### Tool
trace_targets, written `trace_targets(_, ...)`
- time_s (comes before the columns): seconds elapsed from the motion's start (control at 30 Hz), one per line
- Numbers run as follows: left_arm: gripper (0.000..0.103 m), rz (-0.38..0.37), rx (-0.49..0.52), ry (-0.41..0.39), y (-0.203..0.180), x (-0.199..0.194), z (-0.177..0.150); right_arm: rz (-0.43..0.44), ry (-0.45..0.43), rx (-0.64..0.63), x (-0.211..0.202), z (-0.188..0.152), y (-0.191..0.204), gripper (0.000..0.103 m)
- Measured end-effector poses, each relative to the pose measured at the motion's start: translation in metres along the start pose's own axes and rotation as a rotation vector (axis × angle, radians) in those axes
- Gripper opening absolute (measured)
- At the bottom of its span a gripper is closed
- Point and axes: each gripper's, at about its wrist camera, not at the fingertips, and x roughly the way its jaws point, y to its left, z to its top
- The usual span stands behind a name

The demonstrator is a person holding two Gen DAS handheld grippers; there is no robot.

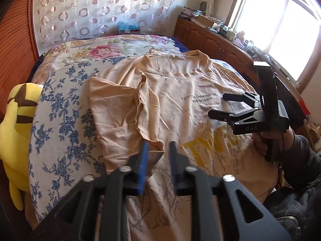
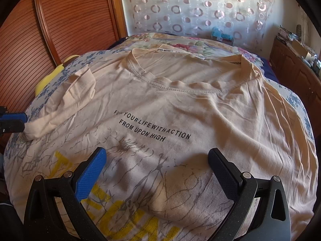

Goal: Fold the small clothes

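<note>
Two handheld grippers, black metal with ribbed pads, one blue and one black on each. Left gripper (image 1: 158, 152), nearest in its own view: pads narrowly parted, a small gap showing between them, with the sleeve cuff (image 1: 155, 143) lying at the tips and not pinched; blurring hides whether the blue pad brushes the fabric. Right gripper (image 2: 156, 172): pads spread wide, hovering over the shirt's chest with nothing between them; from the left view it is seen on the right, held by a hand (image 1: 266, 136) in a dark sleeve. One T-shirt (image 2: 180, 104), beige cotton jersey, soft and wrinkled, spread flat front-up on the bed with its hem near and its collar far. Print: two lines of small black capitals across the chest, grey branching line-work below them, and large yellow block letters nearest the hem. One sleeve, on the left, is folded inward over the body in a crumpled ridge; the ribbed round neckline (image 2: 186, 84) carries a woven label. One bedspread (image 1: 66, 120), matte cloth printed with blue floral sprigs nearer and pink and yellow blooms farther. One yellow plush toy (image 1: 18, 124) with brown markings, at the bed's left edge. One wooden panel (image 2: 60, 24), reddish, finely ribbed, far left. One sheer curtain (image 2: 200, 6) patterned with rings and discs, beyond the bed. One low wooden cabinet (image 1: 210, 38) along the right wall, cluttered on top, beneath one bright window (image 1: 280, 24).
</note>
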Motion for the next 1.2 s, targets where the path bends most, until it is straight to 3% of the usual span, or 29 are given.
trace_targets(0.1, 0.038, 0.034, 0.006, -0.033, 0.002, -0.008, 0.001, -0.004, 0.001, -0.001, 0.0, 0.0, 0.001, 0.102)
trace_targets(0.33, 0.043, 0.168, -0.03, -0.085, 0.035, -0.017, 0.002, -0.025, 0.006, -0.028, -0.002, 0.0, 0.003, 0.1)
trace_targets(0.63, 0.048, 0.293, -0.111, -0.032, 0.094, 0.006, -0.01, 0.136, -0.014, -0.091, -0.007, 0.038, 0.05, 0.073)
trace_targets(0.83, 0.049, 0.356, -0.098, -0.01, 0.107, 0.021, -0.013, 0.246, 0.006, -0.144, 0.019, 0.069, 0.096, 0.046)
trace_targets(1.03, 0.051, 0.345, -0.113, -0.021, 0.111, 0.028, -0.015, 0.26, 0.054, -0.156, 0.047, 0.077, 0.118, 0.041)
trace_targets(1.13, 0.054, 0.349, -0.128, -0.058, 0.113, 0.028, -0.018, 0.243, 0.072, -0.159, 0.056, 0.077, 0.122, 0.035)
trace_targets(1.2, 0.054, 0.35, -0.128, -0.059, 0.112, 0.028, -0.017, 0.232, 0.086, -0.158, 0.06, 0.075, 0.122, 0.025)
